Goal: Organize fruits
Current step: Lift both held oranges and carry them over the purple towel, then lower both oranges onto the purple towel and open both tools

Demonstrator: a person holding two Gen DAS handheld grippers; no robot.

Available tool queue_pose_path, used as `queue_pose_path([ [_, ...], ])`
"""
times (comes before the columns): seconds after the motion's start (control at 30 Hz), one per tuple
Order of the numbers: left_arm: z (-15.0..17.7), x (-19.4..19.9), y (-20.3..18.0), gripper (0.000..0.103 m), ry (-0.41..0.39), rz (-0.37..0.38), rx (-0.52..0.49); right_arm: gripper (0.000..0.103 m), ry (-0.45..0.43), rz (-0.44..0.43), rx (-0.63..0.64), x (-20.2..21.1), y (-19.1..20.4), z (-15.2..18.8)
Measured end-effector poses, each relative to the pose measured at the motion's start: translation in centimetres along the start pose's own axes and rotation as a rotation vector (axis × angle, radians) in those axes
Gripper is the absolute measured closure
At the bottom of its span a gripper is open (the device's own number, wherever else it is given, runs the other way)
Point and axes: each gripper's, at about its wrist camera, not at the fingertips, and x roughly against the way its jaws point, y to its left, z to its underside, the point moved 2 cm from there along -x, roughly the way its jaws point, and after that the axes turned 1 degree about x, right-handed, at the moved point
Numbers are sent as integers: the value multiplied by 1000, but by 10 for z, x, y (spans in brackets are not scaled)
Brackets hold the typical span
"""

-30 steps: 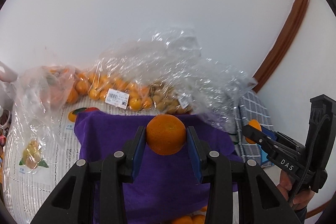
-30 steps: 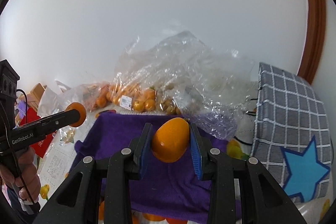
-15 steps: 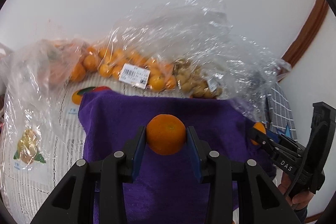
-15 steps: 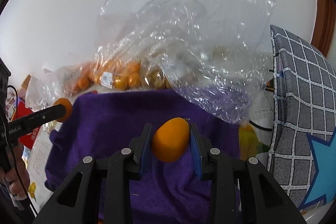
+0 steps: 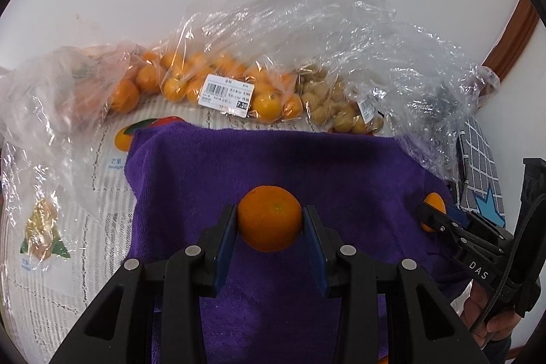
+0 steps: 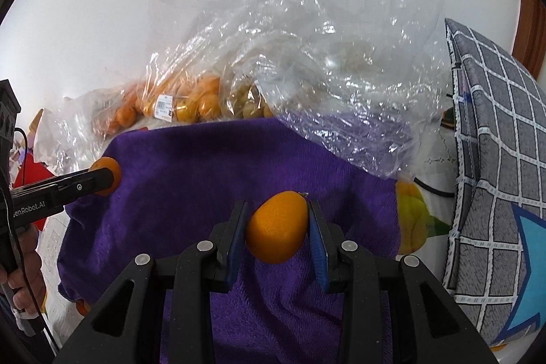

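My left gripper (image 5: 269,220) is shut on a round orange tangerine (image 5: 269,217), held above a purple towel (image 5: 307,166). My right gripper (image 6: 276,227) is shut on a smoother, egg-shaped orange fruit (image 6: 277,226) over the same purple towel (image 6: 191,166). In the left wrist view the right gripper (image 5: 431,214) shows at the right edge with its fruit. The right wrist view shows the left gripper (image 6: 105,176) at the left, over the towel's corner.
Clear plastic bags of small oranges (image 5: 218,84) and of pale brown fruit (image 5: 331,104) lie behind the towel against a white wall. Crumpled empty plastic (image 6: 341,63) overhangs the towel's far right. A grey checked cushion (image 6: 498,159) stands on the right. A fruit-printed tablecloth (image 5: 68,227) lies underneath.
Both grippers have sunk toward the purple towel and tipped further downward, each keeping its fruit. The towel and the bags now fill more of both views.
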Motion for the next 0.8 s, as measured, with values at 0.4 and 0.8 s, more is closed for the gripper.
queue_pose_path([
  [0.4,3,-17,1,66,58,-31,3,68,27,5,13,-11,2,5],
  [0.8,7,-30,1,66,102,-53,-2,67,36,16,23,-18,6,6],
])
